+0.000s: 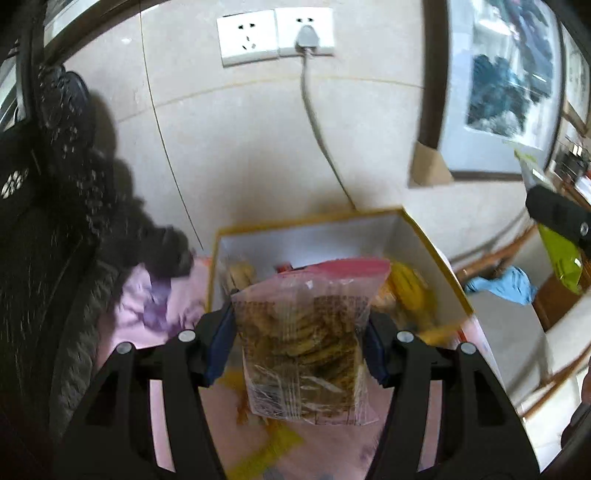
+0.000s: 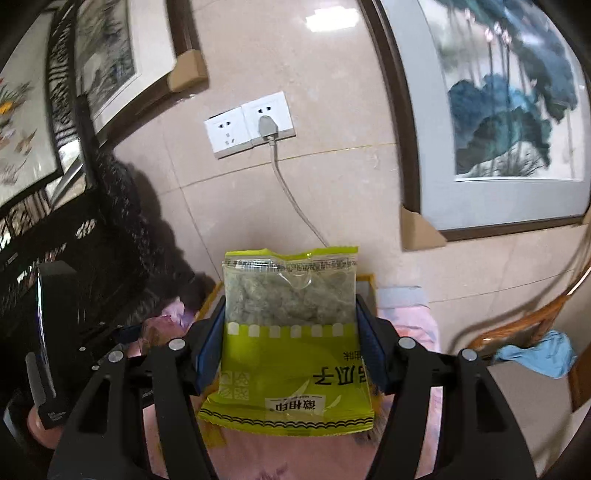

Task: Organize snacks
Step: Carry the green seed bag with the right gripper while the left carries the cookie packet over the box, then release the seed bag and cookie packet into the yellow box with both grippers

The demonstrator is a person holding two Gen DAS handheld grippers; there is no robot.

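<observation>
Mid-task: open box already holds several snacks; left gripper pinches pink cracker bag over its near edge, right gripper pinches green seed pack, both unplaced.

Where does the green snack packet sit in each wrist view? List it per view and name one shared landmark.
Left wrist view: the green snack packet shows at the far right edge, under the right tongs' dark body.
Right wrist view: the green snack packet fills the centre, clamped between the right tongs.
Shared landmark: the wall socket with the grey plug.
</observation>
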